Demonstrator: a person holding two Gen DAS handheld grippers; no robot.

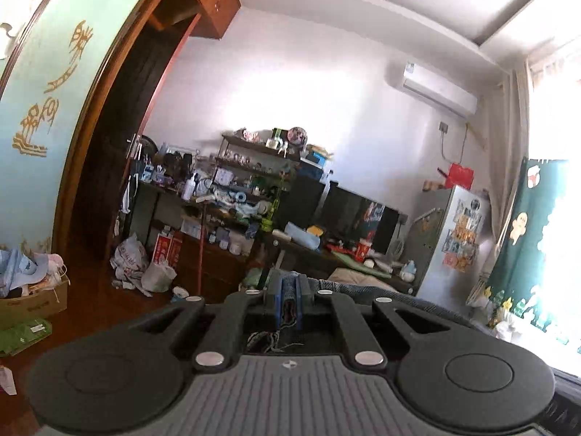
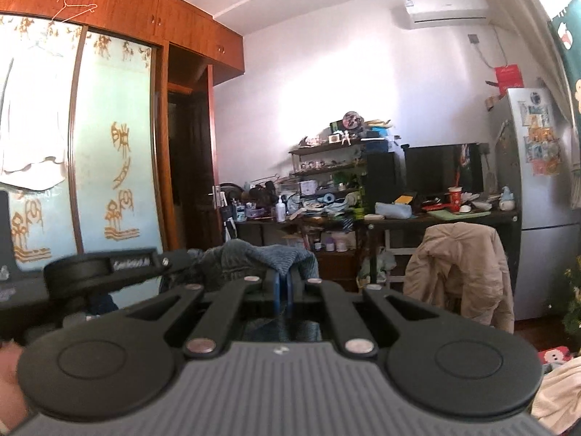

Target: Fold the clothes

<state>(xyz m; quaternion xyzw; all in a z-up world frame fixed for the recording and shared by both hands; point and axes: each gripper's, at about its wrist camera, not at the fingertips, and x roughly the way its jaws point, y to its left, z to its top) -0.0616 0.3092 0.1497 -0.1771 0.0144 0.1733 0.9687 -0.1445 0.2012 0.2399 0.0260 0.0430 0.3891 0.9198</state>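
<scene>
1. The brown wood floor (image 1: 90, 301) holds a cardboard box (image 1: 32, 303) full of clothes, some white plastic bags (image 1: 130, 259) and a flat green packet (image 1: 23, 332).
2. The long dark desk (image 2: 435, 218) holds a red cup (image 2: 455, 195), a light blue pouch (image 2: 394, 210), a white bottle (image 2: 280, 208) and a black screen (image 2: 443, 170).
3. The shelf (image 2: 326, 145) above the desk is crowded with small things.

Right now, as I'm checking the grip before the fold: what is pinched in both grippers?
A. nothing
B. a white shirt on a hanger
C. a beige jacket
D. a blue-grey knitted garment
D: the left gripper and the right gripper are both shut on the blue-grey knitted garment, whose fabric bunches between and beyond their fingers.
</scene>
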